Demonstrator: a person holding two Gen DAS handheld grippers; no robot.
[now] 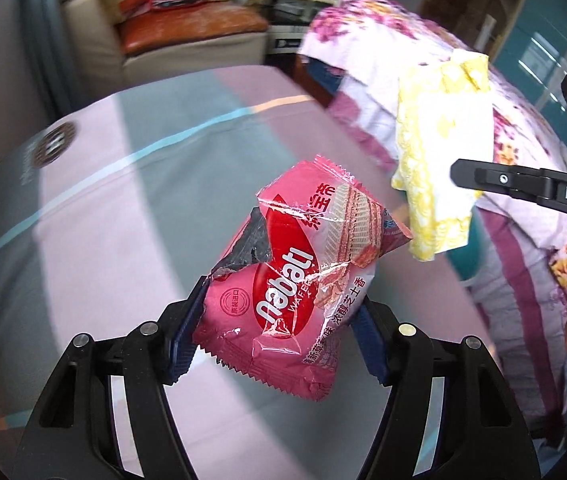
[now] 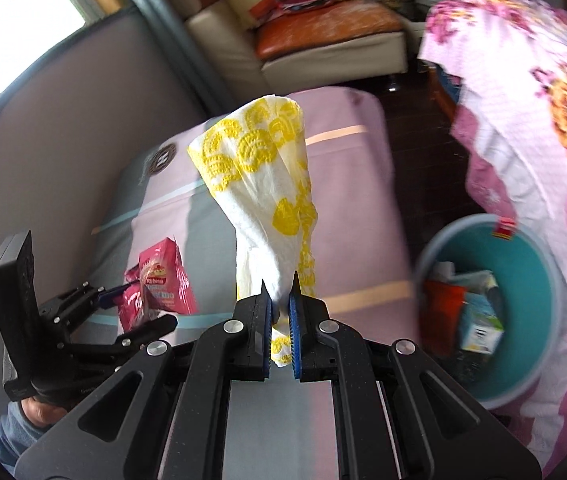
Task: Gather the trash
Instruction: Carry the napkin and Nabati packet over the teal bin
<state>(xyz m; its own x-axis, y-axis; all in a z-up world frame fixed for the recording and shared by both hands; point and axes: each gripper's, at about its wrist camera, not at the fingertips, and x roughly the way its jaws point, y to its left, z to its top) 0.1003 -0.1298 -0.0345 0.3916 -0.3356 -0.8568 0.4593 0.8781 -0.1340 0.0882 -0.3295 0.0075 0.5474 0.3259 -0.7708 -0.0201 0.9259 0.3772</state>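
Both wrist cameras look steeply down, close over the pink bed point(image 1: 123, 208), facing the sofa point(image 2: 323, 40). They share the bed, the sofa, the wrapper point(image 1: 291, 280) and the yellow napkin point(image 2: 267, 200).

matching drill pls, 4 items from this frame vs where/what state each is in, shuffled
Items:
1. pink wafer wrapper
2. yellow-patterned paper napkin
3. teal bin
4. orange cushion

States:
A. on the floor, trash already inside
B. clamped in the left gripper, torn open
C. on the cream armchair in the background
D. pinched in the right gripper, its jaws nearly together

Pairs: 1-B, 2-D, 3-A, 4-C
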